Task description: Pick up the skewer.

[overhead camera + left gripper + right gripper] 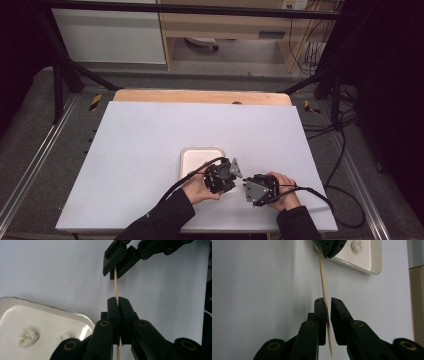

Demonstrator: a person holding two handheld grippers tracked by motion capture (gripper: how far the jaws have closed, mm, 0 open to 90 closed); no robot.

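Observation:
A thin wooden skewer (116,282) spans the short gap between my two grippers, just above the white table. My left gripper (118,301) is shut on one end of it, the stick (322,277) pinched tight between the pads. My right gripper (327,301) faces it from the other side with its jaws almost together around the skewer. The stick lies against one pad, and a thin gap shows beside the other. In the high view the left gripper (231,176) and the right gripper (248,186) meet tip to tip near the table's front edge.
A shallow white tray (192,155) sits just behind the left gripper, with two small white lumps (28,336) in it. The white tabletop (150,140) stretches bare to the left and back. Cables trail from both grippers toward the front edge.

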